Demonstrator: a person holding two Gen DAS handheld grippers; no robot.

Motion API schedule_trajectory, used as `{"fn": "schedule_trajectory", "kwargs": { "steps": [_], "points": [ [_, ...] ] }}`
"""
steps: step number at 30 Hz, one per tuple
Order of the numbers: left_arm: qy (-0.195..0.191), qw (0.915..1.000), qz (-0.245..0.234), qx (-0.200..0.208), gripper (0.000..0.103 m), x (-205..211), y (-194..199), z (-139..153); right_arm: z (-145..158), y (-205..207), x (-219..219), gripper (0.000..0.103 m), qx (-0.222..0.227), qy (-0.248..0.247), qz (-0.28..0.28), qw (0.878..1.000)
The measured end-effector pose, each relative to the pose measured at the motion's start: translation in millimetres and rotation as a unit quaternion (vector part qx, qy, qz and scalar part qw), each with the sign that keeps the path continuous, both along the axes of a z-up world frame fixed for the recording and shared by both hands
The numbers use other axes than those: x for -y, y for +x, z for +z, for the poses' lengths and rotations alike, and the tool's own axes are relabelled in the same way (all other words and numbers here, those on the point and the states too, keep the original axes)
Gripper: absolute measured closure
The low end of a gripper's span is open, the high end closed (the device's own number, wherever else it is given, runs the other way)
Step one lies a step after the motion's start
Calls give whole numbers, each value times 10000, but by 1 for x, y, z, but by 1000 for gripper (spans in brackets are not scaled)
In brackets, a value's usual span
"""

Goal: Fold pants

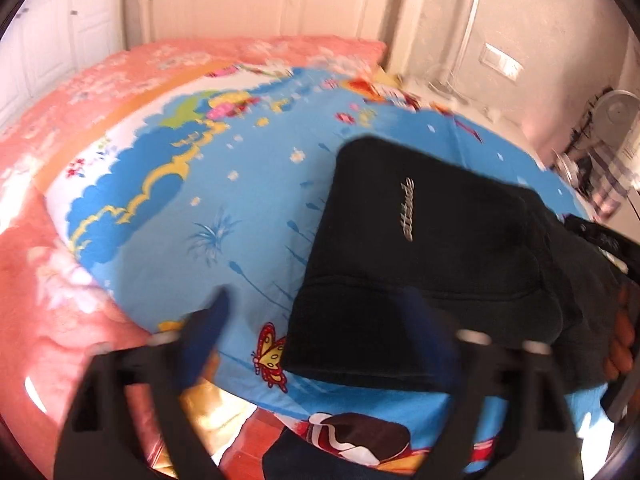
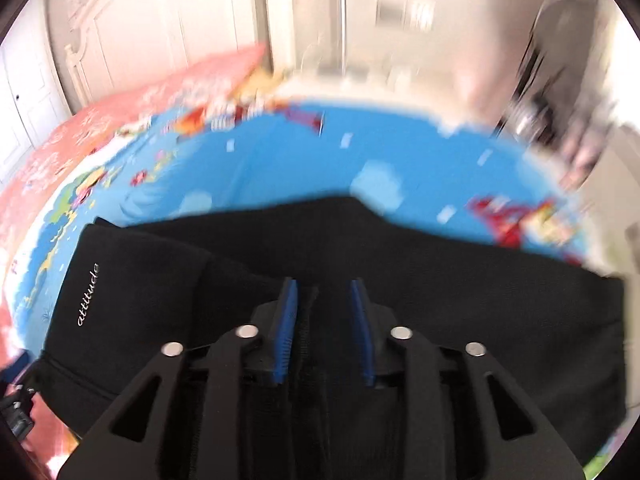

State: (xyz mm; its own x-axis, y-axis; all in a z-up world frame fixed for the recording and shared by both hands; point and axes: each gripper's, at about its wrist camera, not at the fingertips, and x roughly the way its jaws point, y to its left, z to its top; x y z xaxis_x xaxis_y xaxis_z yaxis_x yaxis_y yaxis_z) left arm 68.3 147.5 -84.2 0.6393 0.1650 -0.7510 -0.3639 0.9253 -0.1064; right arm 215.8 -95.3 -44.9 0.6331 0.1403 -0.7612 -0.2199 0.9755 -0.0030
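Item: black pants (image 1: 420,248), folded into a compact stack on the blue cartoon bedsheet (image 1: 224,184), at three o'clock of the wide, empty left gripper (image 1: 320,320); right gripper (image 2: 325,300) half-parted above, gripping nothing; likely folding finished, next smoothing or withdrawing.

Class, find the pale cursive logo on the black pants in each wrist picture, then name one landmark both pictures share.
Left wrist view: the logo sits right of centre, running up the folded black pants.
Right wrist view: the logo sits at the left, on the pants' left edge.
Shared landmark: the blue cartoon sheet under the pants.
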Motion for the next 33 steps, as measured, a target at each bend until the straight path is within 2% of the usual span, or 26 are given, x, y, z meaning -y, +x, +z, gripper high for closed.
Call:
{"fn": "schedule_trajectory", "kwargs": {
  "steps": [1,2,4,7,9,13,14,15,16,17,20,22,25,29,33],
  "points": [
    [87,9997,67,214,2,3,-4,4,4,-10,-6,24,65,-3,142,9999],
    [182,9992,76,362,2,6,-6,8,8,-24,-12,23,195,37,326,9993],
    [422,9986,-75,316,2,13,-2,12,7,-34,-18,22,194,12,348,9992],
    [773,9952,-548,257,2,28,7,12,-7,-41,-30,18,-86,-66,443,9990],
    [895,9944,-507,238,2,31,10,10,-19,-42,-34,15,-143,-306,310,9989],
    [773,9944,-705,121,2,37,16,0,-41,-43,-38,15,-461,-401,214,9979],
    [684,9950,-724,-55,3,36,20,-5,-43,-43,-37,11,-490,-334,161,9981],
    [499,9958,-662,-381,10,33,26,-15,-47,-43,-35,10,-543,-235,86,9982],
    [270,9963,-656,-482,14,29,28,-21,-51,-41,-32,5,-656,-158,36,9977],
    [177,9968,-621,-473,14,27,28,-24,-53,-40,-31,5,-747,-37,57,9972],
    [409,9957,-691,-454,14,32,27,-25,-59,-36,-21,5,-973,334,136,9946],
    [420,9957,-680,-468,14,32,27,-26,-60,-35,-18,5,-1014,415,231,9937],
    [513,9951,-694,-473,14,35,27,-27,-55,-40,-23,5,-802,236,325,9960],
    [509,9951,-718,-459,14,34,25,-29,-31,-54,-31,6,-141,-92,401,9991],
    [506,9949,-745,-455,14,32,24,-29,-9,-62,-32,9,190,-85,334,9992]
  ]
}}
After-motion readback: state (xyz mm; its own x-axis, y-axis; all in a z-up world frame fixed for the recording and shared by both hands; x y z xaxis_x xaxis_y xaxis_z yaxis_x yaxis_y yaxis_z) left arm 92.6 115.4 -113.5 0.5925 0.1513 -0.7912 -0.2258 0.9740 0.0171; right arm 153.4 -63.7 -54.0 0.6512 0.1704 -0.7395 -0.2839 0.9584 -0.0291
